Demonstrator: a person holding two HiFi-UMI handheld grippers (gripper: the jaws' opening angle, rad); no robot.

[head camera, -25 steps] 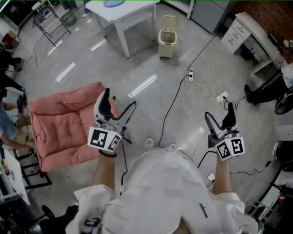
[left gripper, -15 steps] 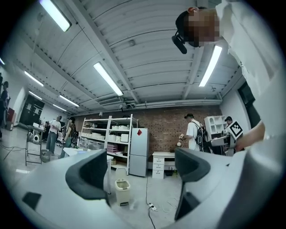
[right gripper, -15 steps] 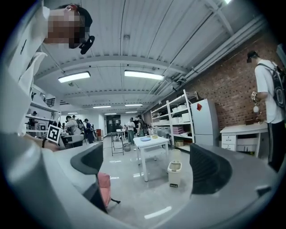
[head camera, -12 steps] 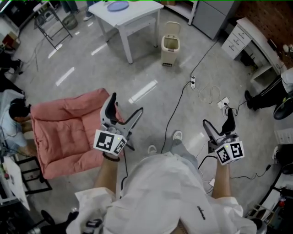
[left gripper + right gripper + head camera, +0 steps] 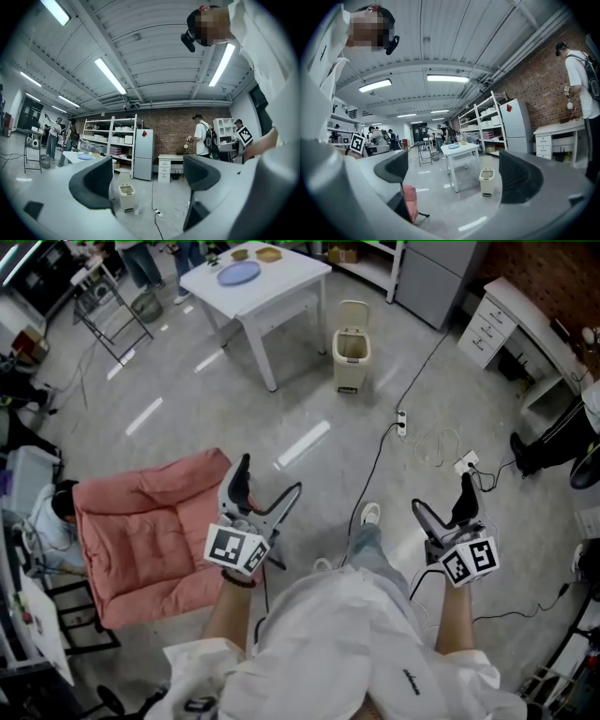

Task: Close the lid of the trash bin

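Trash bin (image 5: 351,360) nearer, lid (image 5: 353,314) upright

Person's in a baggy white shirt (image 5: 347,643) with pushed-up sleeves (image 5: 192,657), with bluish jeans (image 5: 367,545) and a white shoe (image 5: 370,514) past the shirt's hem. The left gripper (image 5: 270,482) and right gripper (image 5: 442,498) are grey with black jaws. Each has a black-and-white marker cube (image 5: 236,549) at the shirt end.

Far off and part-covered
The cream plastic trash bin (image 5: 352,354) is too small to see inside; the left claw (image 5: 272,476) hides an edge of the pink padded chair (image 5: 141,521).
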